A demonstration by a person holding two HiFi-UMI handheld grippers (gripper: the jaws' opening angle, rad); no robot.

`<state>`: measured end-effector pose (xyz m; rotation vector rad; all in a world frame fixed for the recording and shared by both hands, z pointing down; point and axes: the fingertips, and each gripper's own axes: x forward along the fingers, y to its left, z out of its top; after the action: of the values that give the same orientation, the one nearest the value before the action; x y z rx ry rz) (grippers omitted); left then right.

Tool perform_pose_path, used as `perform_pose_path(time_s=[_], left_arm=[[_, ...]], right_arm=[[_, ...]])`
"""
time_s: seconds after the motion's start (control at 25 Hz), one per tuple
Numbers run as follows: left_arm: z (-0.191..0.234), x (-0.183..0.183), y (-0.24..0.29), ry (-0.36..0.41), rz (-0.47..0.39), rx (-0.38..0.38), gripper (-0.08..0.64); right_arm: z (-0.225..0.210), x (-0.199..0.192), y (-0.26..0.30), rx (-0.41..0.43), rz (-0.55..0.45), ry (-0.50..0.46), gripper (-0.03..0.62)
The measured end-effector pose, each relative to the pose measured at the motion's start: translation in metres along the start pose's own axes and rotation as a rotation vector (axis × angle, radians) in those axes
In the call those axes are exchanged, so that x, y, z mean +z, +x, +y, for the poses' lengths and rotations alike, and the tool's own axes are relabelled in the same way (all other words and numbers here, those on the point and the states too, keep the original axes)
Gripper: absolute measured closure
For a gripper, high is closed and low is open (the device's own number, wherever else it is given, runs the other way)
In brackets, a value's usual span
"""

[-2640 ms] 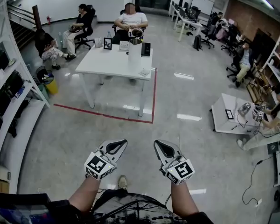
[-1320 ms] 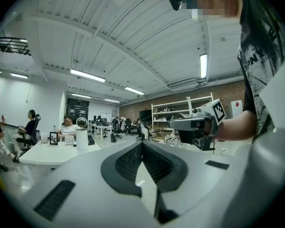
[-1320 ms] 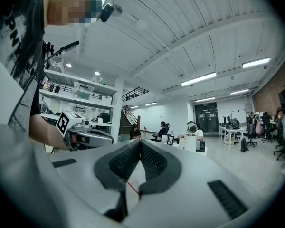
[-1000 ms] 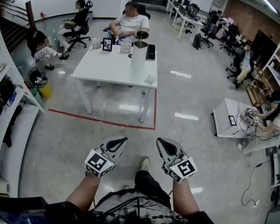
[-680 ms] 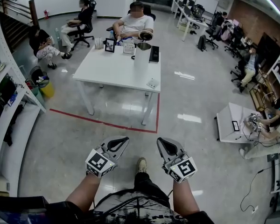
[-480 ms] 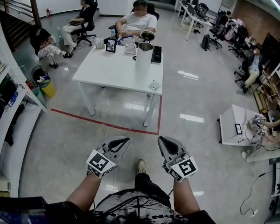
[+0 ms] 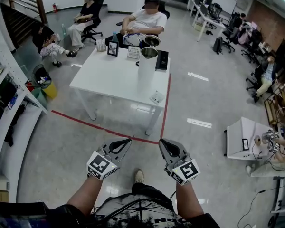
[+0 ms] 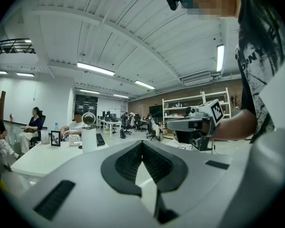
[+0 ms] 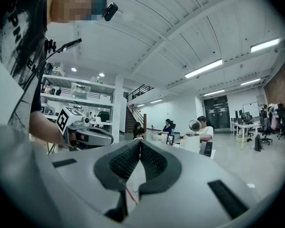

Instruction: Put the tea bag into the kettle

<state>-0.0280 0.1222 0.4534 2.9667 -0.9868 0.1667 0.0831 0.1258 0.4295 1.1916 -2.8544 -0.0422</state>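
White tea bag (image 7: 156, 98) near kettle (image 7: 148, 66) is not yet reached: left gripper (image 7: 127, 142) and right gripper (image 7: 161, 143), clenched empty, must be carried closer

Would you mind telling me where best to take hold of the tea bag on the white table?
Probably by its outer edge, coming low from the near side: the tea bag lies flat by the table's near right corner, clear of the kettle.

white table (image 7: 99, 82), upright kettle (image 7: 147, 69), tea bag (image 7: 156, 98)
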Motion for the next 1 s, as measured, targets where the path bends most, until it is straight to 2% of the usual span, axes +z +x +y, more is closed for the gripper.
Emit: perform_pose_path(time_s=[0.48, 1.0], left_arm=[[0.033, 0.017, 0.08, 0.03, 0.018, 0.031, 0.552], [0.059, 0.021, 0.132, 0.026, 0.005, 0.037, 0.552]], right_arm=[[-0.086, -0.002, 0.032, 0.055, -0.022, 0.023, 0.581], [-0.136, -0.007, 0.05, 0.062, -0.028, 0.017, 0.581]])
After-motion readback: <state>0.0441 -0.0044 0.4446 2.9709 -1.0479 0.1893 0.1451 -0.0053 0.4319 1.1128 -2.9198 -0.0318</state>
